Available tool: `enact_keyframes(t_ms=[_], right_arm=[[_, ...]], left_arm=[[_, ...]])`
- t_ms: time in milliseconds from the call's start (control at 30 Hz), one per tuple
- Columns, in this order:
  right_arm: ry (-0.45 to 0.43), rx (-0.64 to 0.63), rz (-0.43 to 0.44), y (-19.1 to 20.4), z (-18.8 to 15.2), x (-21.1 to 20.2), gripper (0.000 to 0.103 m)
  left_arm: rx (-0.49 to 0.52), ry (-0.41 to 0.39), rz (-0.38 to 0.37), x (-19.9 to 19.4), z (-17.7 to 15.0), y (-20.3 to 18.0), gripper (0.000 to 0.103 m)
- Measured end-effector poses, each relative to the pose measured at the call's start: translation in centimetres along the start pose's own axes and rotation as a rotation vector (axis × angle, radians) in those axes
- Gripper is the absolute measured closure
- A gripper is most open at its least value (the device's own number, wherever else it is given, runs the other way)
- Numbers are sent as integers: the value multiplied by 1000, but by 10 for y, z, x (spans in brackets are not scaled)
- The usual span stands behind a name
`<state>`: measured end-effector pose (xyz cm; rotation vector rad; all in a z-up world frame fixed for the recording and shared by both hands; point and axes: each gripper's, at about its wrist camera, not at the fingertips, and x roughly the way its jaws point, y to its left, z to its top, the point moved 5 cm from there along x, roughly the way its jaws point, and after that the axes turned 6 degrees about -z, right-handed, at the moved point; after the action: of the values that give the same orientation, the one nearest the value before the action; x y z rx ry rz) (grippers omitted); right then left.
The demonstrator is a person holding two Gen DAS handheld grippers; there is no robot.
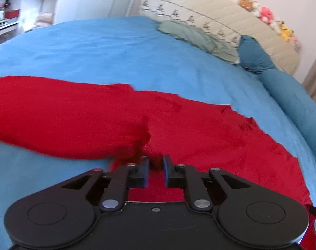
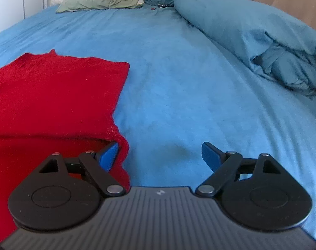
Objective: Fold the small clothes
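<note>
A red garment (image 1: pixel 199 129) lies spread on the blue bed sheet (image 1: pixel 116 50), partly folded. In the left wrist view the left tongs (image 1: pixel 155 167) are drawn close together and clamped on a bunched ridge of the red cloth, which rises between the two blue-padded fingers; a long red part, probably a sleeve though it is blurred, stretches from there to the left across the sheet.

In the right wrist view the right tongs (image 2: pixel 160 156) stand wide apart and hold nothing. The left finger (image 2: pixel 109 156) sits under or against the right-hand edge of the red garment (image 2: pixel 53 95), where a folded upper layer overhangs it; the other finger is over bare sheet (image 2: pixel 178 79).

At the head of the bed lie a green pillow (image 2: pixel 99 2) and a dark blue pillow (image 1: pixel 254 55) against a cream quilted headboard (image 1: pixel 220 14). A rumpled blue duvet (image 2: pixel 251 35) is heaped along the right side.
</note>
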<state>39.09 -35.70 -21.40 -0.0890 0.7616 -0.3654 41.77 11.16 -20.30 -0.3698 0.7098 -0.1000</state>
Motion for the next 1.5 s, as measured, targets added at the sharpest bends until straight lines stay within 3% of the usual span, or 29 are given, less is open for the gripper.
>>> enact_keyframes(t_ms=[67, 200, 300, 467, 633, 767, 867, 1133, 1233, 1333, 1500], right_arm=[[-40, -5, 50, 2, 5, -15, 2], [-94, 9, 178, 23, 23, -33, 2], [-77, 19, 229, 52, 31, -24, 2], [-6, 85, 249, 73, 23, 5, 2], [-7, 134, 232, 65, 14, 14, 1], [-6, 118, 229, 65, 14, 12, 1], [-42, 109, 239, 63, 16, -5, 1], [-162, 18, 338, 77, 43, -84, 0], [-184, -2, 374, 89, 50, -109, 0], [-204, -25, 399, 108, 48, -128, 0], [-151, -44, 443, 142, 32, -135, 0]], left_arm=[[27, -22, 53, -14, 7, 5, 71], [63, -70, 3, -25, 19, -7, 32], [73, -47, -64, -11, 21, -26, 32], [190, -5, -132, 21, 11, -64, 32], [162, 83, -133, 49, -4, -61, 32], [189, 95, -127, 49, -3, -61, 32], [161, 78, -132, 34, 2, -59, 32], [141, -82, -152, -59, 28, -48, 29], [128, -139, -117, -90, 38, -33, 2], [93, -199, -63, -115, 46, -3, 0], [-85, -220, 16, -139, 49, 81, 0]])
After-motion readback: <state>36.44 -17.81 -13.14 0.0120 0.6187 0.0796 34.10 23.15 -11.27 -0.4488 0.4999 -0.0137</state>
